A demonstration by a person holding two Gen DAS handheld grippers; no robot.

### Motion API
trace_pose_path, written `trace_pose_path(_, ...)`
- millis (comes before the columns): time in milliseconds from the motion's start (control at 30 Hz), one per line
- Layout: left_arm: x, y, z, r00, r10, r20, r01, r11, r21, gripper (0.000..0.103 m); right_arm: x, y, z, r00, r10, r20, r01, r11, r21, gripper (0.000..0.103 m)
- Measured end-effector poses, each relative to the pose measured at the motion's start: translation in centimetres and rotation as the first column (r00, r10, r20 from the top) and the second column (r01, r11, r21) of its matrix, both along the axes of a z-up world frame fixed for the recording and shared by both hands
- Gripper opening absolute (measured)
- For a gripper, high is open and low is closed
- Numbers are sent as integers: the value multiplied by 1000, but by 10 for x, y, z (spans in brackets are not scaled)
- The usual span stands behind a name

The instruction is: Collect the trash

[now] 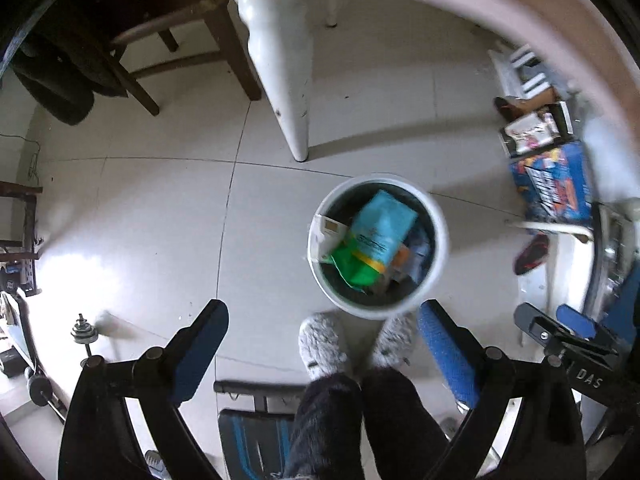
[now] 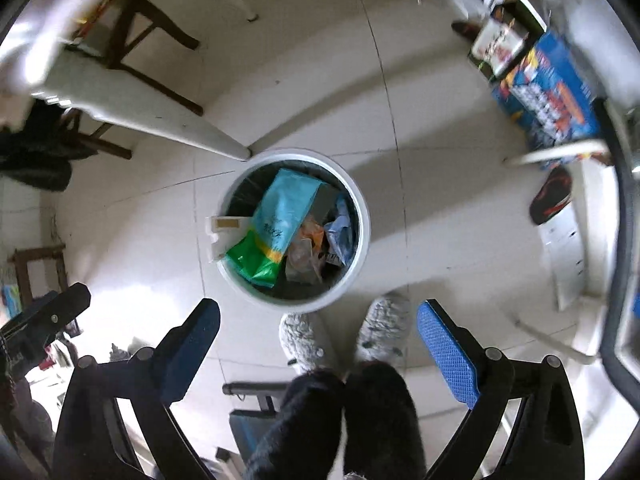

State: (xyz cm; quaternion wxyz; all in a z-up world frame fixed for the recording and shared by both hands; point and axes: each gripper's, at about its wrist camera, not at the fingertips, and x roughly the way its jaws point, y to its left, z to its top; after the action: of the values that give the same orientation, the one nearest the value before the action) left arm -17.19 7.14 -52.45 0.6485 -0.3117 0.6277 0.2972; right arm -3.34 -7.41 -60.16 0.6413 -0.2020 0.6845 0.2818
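A round white trash bin [image 1: 439, 240] [image 2: 362, 216] stands on the tiled floor below both grippers. It holds a light blue and green packet [image 1: 376, 236] [image 2: 276, 220], a white carton piece [image 1: 326, 234] [image 2: 218, 232] at its left rim and other wrappers [image 2: 320, 244]. My left gripper [image 1: 322, 344] is open and empty, high above the floor beside the bin. My right gripper [image 2: 318, 344] is open and empty, also high above the bin. The right gripper [image 1: 560, 328] shows at the right edge of the left wrist view.
The person's grey slippers [image 1: 322, 344] [image 2: 384, 328] stand just in front of the bin. A white table leg [image 1: 288, 92] [image 2: 160, 120] rises behind it. A wooden chair [image 1: 168, 40] stands at the back left. Coloured boxes [image 1: 556, 184] [image 2: 548, 100] and a shoe [image 2: 550, 196] lie to the right. Dumbbells [image 1: 84, 336] lie at the left.
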Motion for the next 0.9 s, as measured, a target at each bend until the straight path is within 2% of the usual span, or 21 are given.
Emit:
trace_pose_path(300,-6,-33,155,995,-70,71,71,997,-12,97,-21,-22,185,999,39,-11,-39,997,60,100)
trace_pose_path(567,-12,-50,274,981,-87,173,94,995,-34,97,-33,-54,338,998,53,-45,-45,984,172,100)
trace_pose_path(700,-12,-60,319,967,-101,232,111,993,-30,97,-39,-68,396,997,70,-40,-59,973,225,100)
trace_pose_path(900,-15,-71,370,942,-109,319,127,991,-34,97,-47,-85,452,996,79,-41,-64,956,286,100)
